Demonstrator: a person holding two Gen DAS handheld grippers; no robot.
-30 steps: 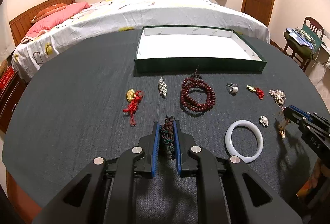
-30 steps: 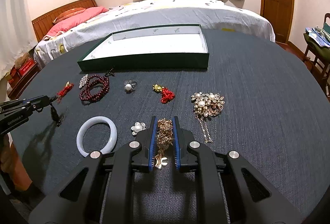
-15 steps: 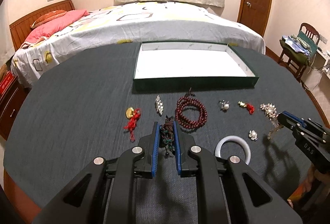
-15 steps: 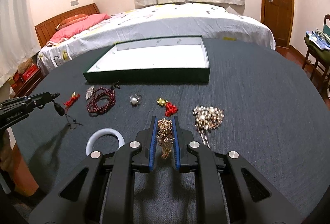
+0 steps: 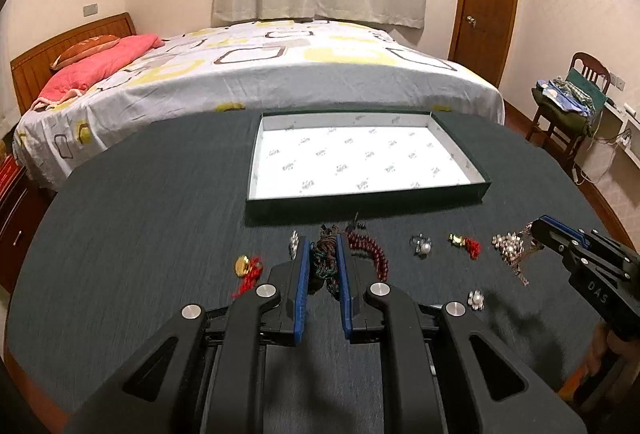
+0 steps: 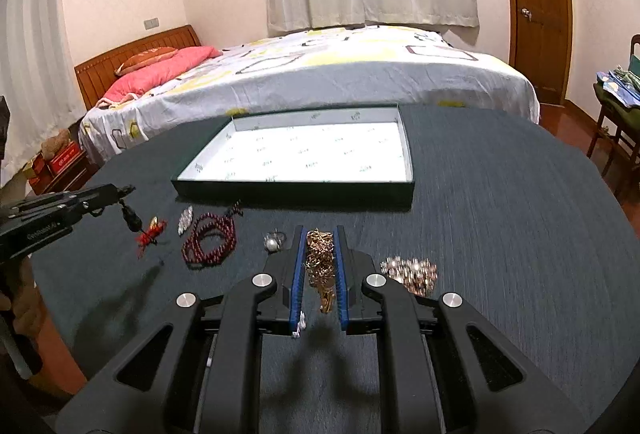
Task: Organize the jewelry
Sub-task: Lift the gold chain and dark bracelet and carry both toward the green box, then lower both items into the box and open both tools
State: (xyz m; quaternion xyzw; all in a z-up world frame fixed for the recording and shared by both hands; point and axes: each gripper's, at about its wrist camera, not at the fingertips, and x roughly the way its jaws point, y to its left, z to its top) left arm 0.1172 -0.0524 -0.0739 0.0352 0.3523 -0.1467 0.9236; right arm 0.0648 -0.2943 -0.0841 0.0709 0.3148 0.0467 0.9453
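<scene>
Both grippers are higher above the table (image 5: 140,226) than a second ago, and the box (image 5: 256,154) now shows more of its white inside. The left gripper (image 5: 323,258) is clamped on a dark cord necklace (image 5: 322,262), just as before, and the bundle hangs off the table between the blue pads. The right gripper (image 6: 320,258) is clamped on a gold chain (image 6: 320,266), which dangles below its pads. The white bangle that lay near the front a second ago is now hidden behind the gripper arms. A small silver pin (image 5: 295,243) peeks out beside the left pad, half covered. The red bead bracelet (image 6: 208,242) is partly hidden in the left view but plain in the right view. The red tassel charm (image 5: 246,272), the pearl ring (image 5: 421,246), the little red and gold charm (image 5: 464,243), the small flower pin (image 5: 476,300) and the pearl brooch (image 6: 410,272) lie on the table in front of the box. The brooch is blurry. The box sits open at the far side of the table, and its white patterned floor is bare.
</scene>
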